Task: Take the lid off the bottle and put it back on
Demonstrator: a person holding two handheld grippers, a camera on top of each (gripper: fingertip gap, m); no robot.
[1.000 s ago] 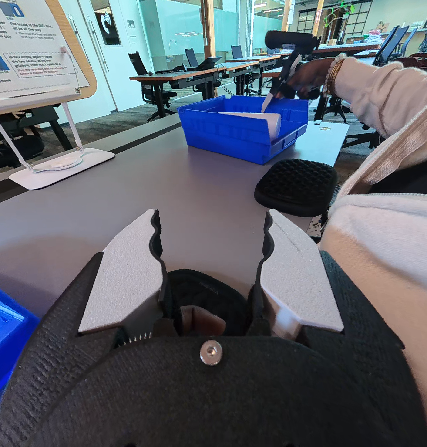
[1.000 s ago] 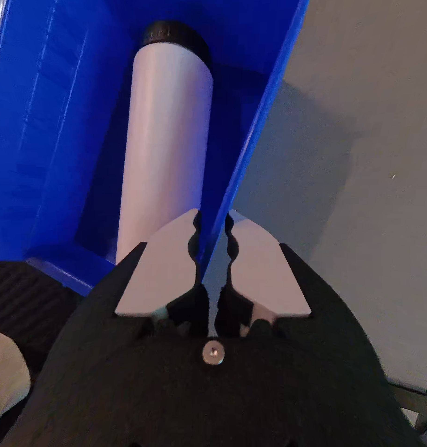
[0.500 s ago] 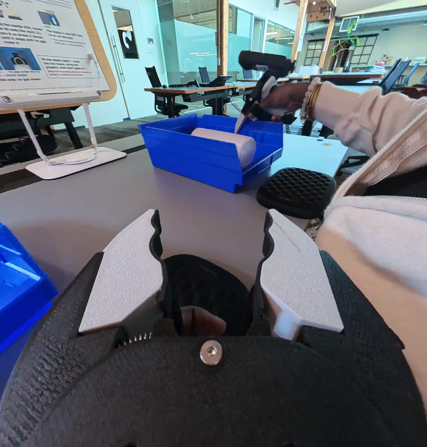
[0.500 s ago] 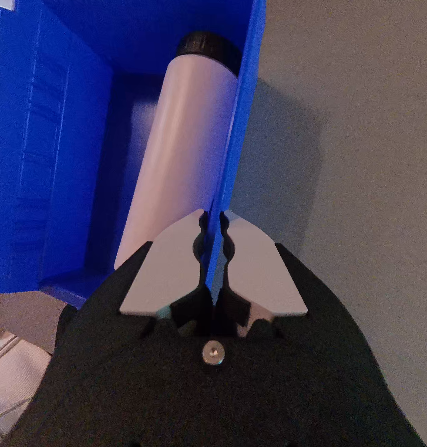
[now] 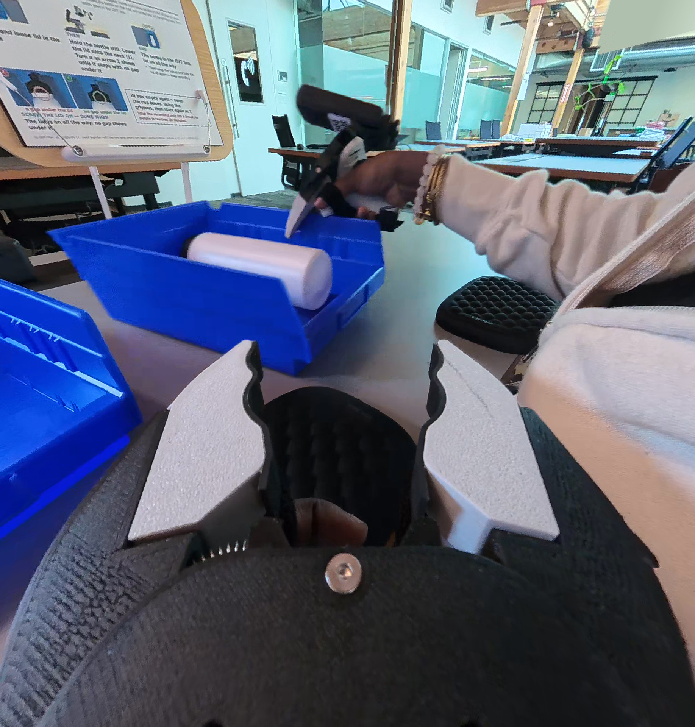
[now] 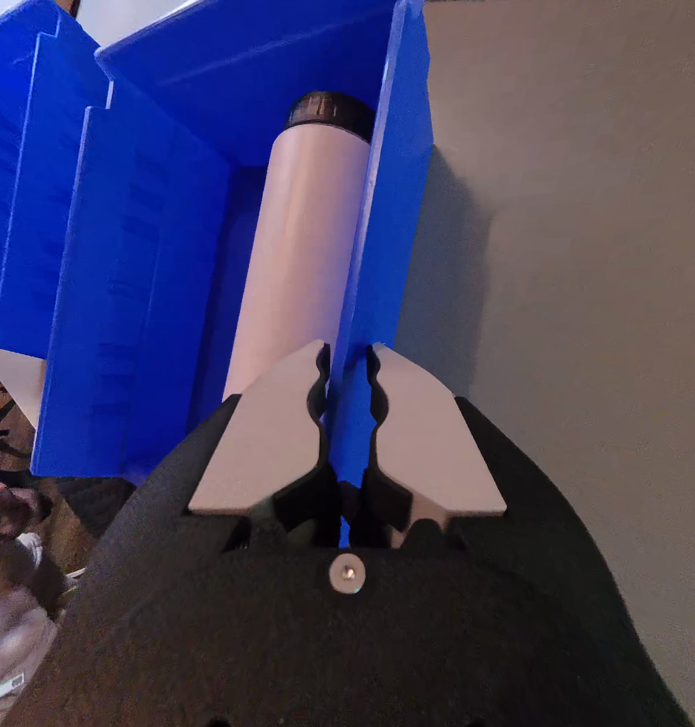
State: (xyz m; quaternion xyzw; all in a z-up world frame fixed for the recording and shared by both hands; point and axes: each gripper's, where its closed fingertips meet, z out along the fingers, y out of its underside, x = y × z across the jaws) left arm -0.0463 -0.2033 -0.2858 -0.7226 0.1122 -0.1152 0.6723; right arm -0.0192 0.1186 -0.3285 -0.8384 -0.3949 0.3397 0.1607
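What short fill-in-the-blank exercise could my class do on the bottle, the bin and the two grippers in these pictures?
1. The white bottle lies on its ____ inside the blue bin.
2. The bottle's black lid is ____ the bottle.
3. The right gripper is shut on the bin's ____.
4. The left gripper is ____ and holds nothing.

Missing words: side; on; wall; open

An open-plan office: rows of desks (image 5: 574, 165) with office chairs (image 5: 288, 153), glass partitions (image 5: 349, 86).
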